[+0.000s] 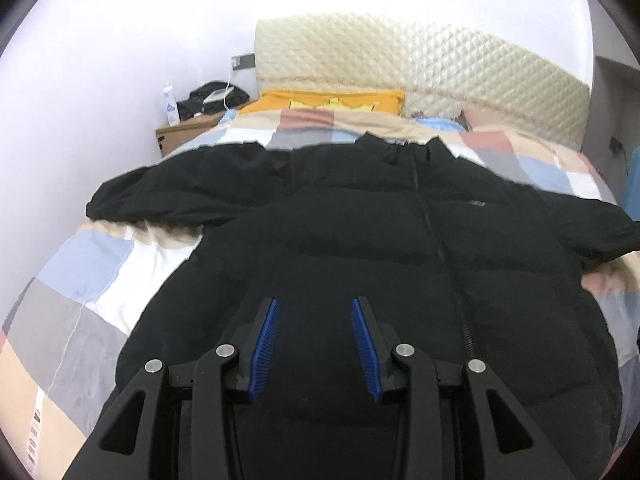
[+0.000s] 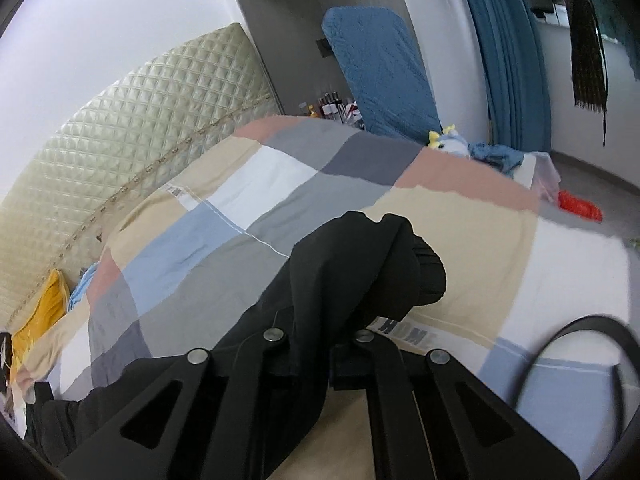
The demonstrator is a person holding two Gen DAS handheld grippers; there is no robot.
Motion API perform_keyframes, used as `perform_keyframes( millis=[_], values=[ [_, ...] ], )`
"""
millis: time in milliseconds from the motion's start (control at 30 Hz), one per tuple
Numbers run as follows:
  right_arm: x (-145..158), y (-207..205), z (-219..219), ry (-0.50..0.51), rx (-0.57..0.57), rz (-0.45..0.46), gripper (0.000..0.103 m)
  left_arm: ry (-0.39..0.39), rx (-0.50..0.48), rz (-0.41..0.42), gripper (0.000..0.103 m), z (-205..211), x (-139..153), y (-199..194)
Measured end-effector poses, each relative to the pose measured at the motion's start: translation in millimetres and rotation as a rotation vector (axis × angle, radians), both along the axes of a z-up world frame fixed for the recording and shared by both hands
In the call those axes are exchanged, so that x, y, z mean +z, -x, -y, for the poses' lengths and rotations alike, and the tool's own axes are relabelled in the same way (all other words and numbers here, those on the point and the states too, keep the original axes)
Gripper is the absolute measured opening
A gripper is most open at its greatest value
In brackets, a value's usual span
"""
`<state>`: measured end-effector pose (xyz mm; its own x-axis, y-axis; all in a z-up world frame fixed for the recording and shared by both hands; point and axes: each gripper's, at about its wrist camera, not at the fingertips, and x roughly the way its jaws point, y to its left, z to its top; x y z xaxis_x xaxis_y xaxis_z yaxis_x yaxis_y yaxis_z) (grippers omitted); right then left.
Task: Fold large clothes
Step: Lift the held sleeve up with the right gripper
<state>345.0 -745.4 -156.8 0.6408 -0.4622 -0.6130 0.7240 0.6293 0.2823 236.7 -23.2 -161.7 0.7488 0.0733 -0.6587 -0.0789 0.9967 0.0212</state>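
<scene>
A black puffer jacket (image 1: 360, 232) lies front up on the bed, zip closed, both sleeves spread out to the sides. My left gripper (image 1: 314, 308) is open and empty, hovering over the jacket's lower front, blue pads (image 1: 266, 340) apart. In the right wrist view my right gripper (image 2: 316, 320) is shut on the jacket's sleeve (image 2: 360, 264) near its ribbed cuff (image 2: 430, 276), and the black cloth hides the fingertips.
The bed has a patchwork quilt (image 2: 248, 200) and a quilted cream headboard (image 1: 420, 60). A yellow pillow (image 1: 328, 102) lies at the head. A nightstand (image 1: 188, 132) with a bottle and dark items stands at left. A blue chair (image 2: 380, 76), curtain and bedside clutter stand beyond the bed.
</scene>
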Motion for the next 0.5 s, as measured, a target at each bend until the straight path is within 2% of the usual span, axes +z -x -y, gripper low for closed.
perform_keyframes(
  millis=[200, 333, 500],
  values=[
    [69.9, 9.6, -29.8, 0.069, 0.079, 0.022, 0.006, 0.014, -0.008, 0.03, 0.038, -5.0, 9.4, 11.0],
    [122.3, 17.0, -61.7, 0.107, 0.136, 0.049, 0.006, -0.001, -0.011, 0.05, 0.038, -7.9, 17.2, 22.4],
    [191.0, 28.7, -113.8, 0.156, 0.22, 0.086, 0.006, 0.033, -0.041, 0.073, 0.038, -11.1, 29.9, 36.7]
  ],
)
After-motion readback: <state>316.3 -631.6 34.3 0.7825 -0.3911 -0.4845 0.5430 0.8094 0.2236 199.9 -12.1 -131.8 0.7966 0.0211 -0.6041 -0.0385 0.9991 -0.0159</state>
